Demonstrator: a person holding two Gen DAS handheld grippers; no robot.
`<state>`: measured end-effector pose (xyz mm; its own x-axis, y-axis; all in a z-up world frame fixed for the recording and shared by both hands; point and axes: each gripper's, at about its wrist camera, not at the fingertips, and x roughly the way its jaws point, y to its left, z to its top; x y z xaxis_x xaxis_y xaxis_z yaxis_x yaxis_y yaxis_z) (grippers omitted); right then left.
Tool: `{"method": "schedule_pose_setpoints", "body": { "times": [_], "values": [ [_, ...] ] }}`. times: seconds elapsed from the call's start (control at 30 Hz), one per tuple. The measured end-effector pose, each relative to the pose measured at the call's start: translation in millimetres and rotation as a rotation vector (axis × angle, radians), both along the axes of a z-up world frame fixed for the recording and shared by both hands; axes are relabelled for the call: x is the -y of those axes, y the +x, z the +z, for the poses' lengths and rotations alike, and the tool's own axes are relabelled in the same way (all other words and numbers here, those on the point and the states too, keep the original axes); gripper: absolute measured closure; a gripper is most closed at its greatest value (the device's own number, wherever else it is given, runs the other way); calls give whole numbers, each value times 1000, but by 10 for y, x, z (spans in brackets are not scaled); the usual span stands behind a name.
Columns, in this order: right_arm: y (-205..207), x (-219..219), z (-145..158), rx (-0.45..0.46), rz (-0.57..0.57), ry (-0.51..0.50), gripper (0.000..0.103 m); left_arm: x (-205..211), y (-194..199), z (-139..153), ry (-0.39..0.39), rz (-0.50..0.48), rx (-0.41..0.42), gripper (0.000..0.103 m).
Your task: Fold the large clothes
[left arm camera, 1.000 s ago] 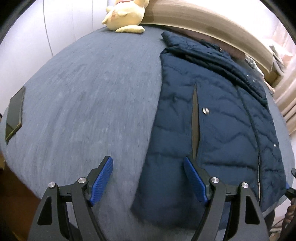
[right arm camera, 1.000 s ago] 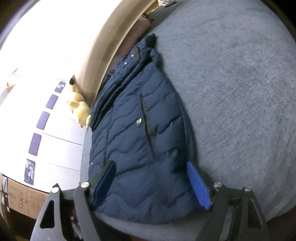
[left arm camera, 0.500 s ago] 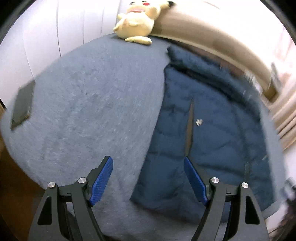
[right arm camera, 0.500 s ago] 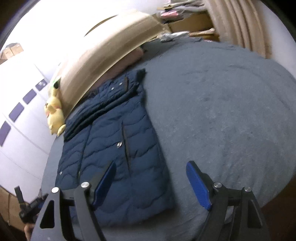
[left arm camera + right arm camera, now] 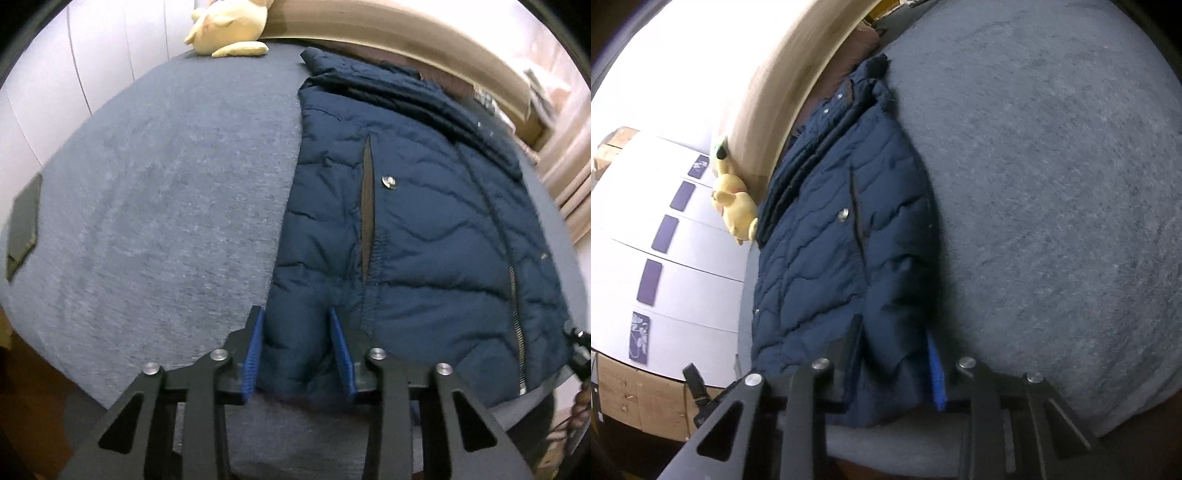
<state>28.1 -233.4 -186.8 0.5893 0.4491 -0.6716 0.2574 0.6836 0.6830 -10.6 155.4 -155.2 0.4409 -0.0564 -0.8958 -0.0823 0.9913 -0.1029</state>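
Navy puffer jacket flat on grey bed, collar toward headboard. Left gripper pinching hem corner, right gripper pinching opposite hem corner — both bites bulky, fabric bunched. Risk: slick padding slips from pads mid-lift, fold lands crooked.

Navy quilted jacket lies flat on the bed, hem bunched.
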Motion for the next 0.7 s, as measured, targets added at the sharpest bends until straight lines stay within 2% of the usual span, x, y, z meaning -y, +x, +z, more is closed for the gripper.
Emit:
{"method": "schedule_pose_setpoints", "body": {
  "times": [0.1, 0.17, 0.27, 0.37, 0.47, 0.5, 0.63, 0.7],
  "values": [
    [-13, -19, 8, -6, 5, -26, 70, 98, -17, -21, 77, -14, 4, 73],
    [-1, -52, 18, -7, 13, -44, 70, 128, -37, -28, 101, -17, 5, 75],
    [32, -50, 0, -13, 19, -50, 71, 192, 14, -46, 126, -22, 1, 76],
    [87, -57, -16, -24, 35, -46, 71, 231, 71, -83, 113, -19, -8, 77],
    [145, -7, -90, -33, 41, 20, 71, 95, 76, -90, 27, -4, -24, 81],
    [153, 19, -113, -35, 37, 51, 71, 11, 94, -98, -37, 5, -36, 84],
    [145, 64, -109, -15, 63, 138, 84, -235, 125, -86, -205, 8, -64, 91],
    [117, 83, -48, 5, 64, 180, 86, -313, 101, -53, -261, 14, -64, 92]
  ]
}}
